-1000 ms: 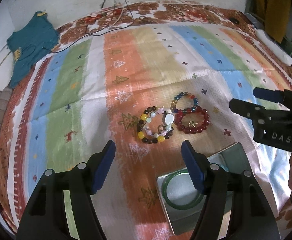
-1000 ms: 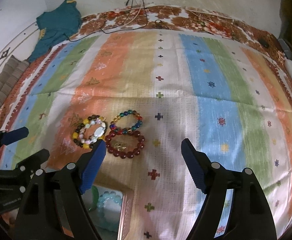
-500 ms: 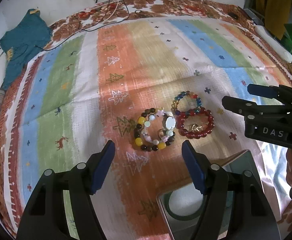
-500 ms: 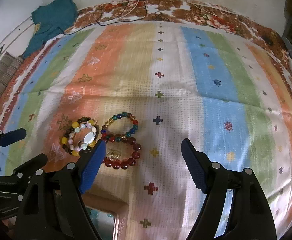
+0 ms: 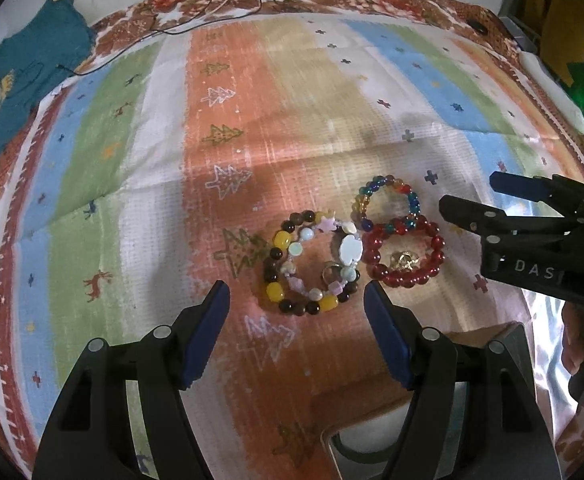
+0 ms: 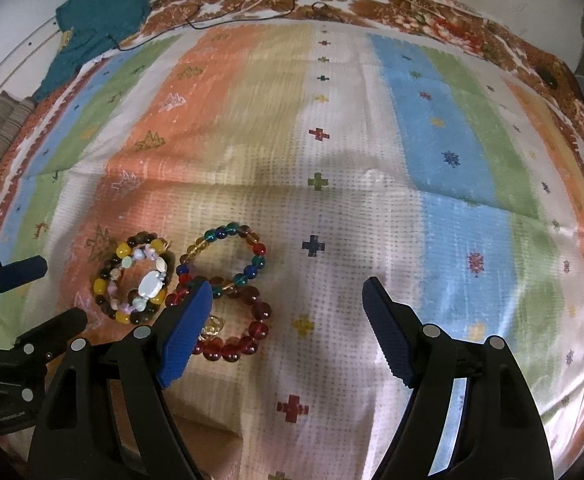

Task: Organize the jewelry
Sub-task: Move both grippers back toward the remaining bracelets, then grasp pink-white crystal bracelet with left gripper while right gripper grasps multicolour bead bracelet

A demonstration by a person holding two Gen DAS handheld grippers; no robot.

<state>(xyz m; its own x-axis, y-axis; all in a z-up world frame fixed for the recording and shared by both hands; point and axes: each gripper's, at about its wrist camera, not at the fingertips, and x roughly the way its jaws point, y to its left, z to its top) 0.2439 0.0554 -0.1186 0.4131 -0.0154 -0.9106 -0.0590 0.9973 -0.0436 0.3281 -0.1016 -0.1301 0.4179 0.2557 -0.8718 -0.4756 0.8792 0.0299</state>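
Three bead bracelets lie close together on the striped cloth [image 5: 227, 128]: a brown-and-yellow one [image 5: 274, 291] [image 6: 99, 286] with a pastel strand and white oval bead [image 5: 350, 250] inside it, a multi-colour one [image 5: 402, 189] [image 6: 221, 232], and a red one [image 5: 408, 278] [image 6: 255, 330] around a small gold ring [image 5: 404, 260]. My left gripper [image 5: 298, 332] hangs open just short of the brown-and-yellow bracelet. My right gripper [image 6: 285, 328] is open too; its left finger [image 6: 187, 332] covers the red bracelet's near-left part. Each gripper shows at the side of the other's view.
A metal box [image 5: 508, 334] sits near the bottom right, mostly hidden behind my left gripper. A teal garment [image 5: 31, 64] and thin cables [image 5: 211, 12] lie at the cloth's far edge. A person's hand [image 5: 576, 340] holds the right gripper.
Both grippers have come down and forward toward the bracelets, which now look larger and nearer. The box has slid toward the bottom edge. Both stay open as before.
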